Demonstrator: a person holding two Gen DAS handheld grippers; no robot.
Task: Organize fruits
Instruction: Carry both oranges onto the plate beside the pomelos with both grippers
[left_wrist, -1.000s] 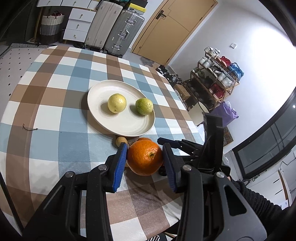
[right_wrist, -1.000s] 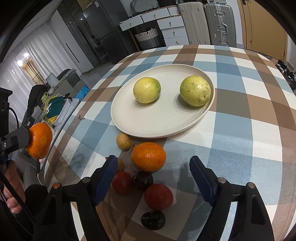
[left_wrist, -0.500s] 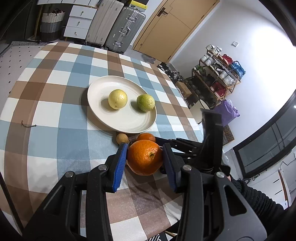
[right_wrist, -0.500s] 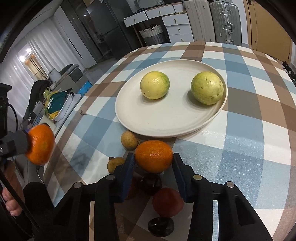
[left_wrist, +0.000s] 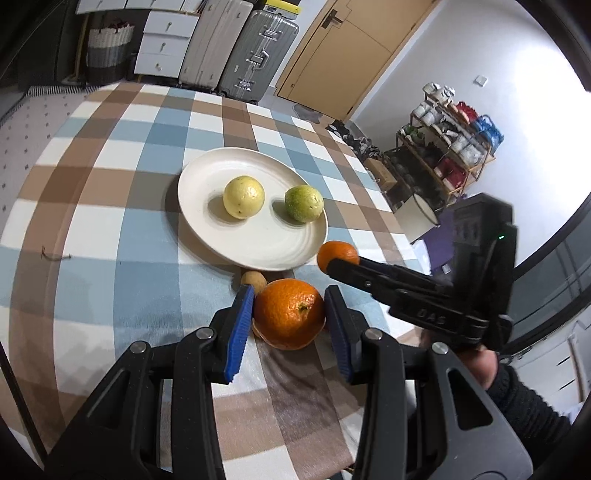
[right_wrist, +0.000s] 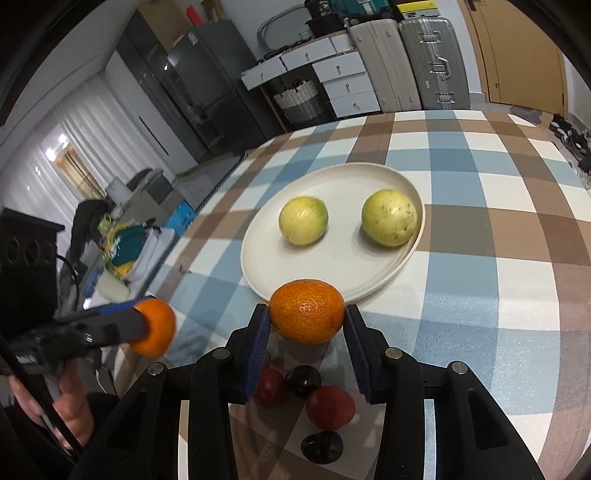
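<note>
My left gripper is shut on a large orange and holds it above the table's near edge. My right gripper is shut on a second orange, lifted off the cloth just short of the plate. That orange also shows in the left wrist view beside the plate rim. The cream plate holds two yellow-green round fruits. The left gripper's orange shows at left in the right wrist view.
Two red fruits and two dark fruits lie on the checked cloth under my right gripper. A small tan fruit lies by the plate. Suitcases and drawers stand beyond the table.
My right gripper closed on the second orange and lifted it off the cloth. My left gripper kept its orange and drew back a little from the plate.
</note>
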